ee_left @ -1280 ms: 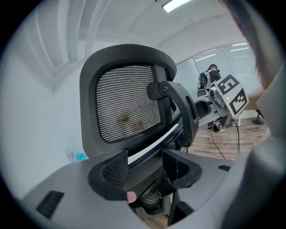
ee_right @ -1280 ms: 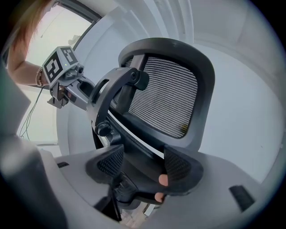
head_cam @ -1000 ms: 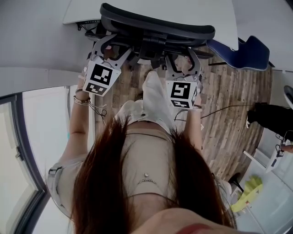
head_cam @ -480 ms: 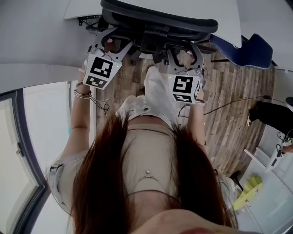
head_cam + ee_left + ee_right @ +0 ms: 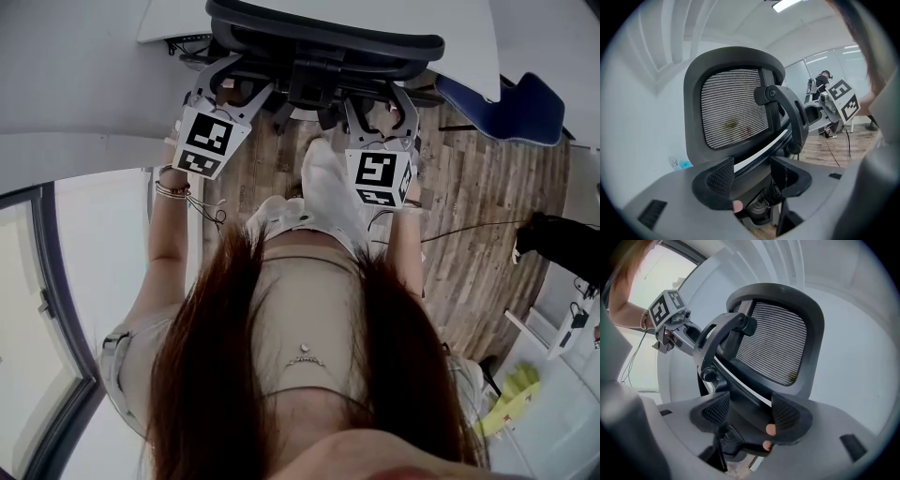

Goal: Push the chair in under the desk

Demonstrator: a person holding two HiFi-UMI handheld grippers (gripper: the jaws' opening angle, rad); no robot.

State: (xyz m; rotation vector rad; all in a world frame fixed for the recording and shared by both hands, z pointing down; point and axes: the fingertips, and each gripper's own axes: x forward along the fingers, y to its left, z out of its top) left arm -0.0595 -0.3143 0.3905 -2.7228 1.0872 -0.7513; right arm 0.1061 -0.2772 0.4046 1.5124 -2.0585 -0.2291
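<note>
The left tool (image 5: 232, 82) and right tool (image 5: 380, 108), both released, are bracing the stiff backrest frame of the chair (image 5: 323, 42), which is likely rolling lightly.

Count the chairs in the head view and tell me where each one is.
2. A black mesh chair stands at the top centre, against the white desk. A blue chair stands to its right on the wood floor. Others may be hidden under the desk.

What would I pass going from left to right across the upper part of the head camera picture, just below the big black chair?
First the left hand-held gripper → then the right hand-held gripper → then the blue chair near the right edge.
</note>
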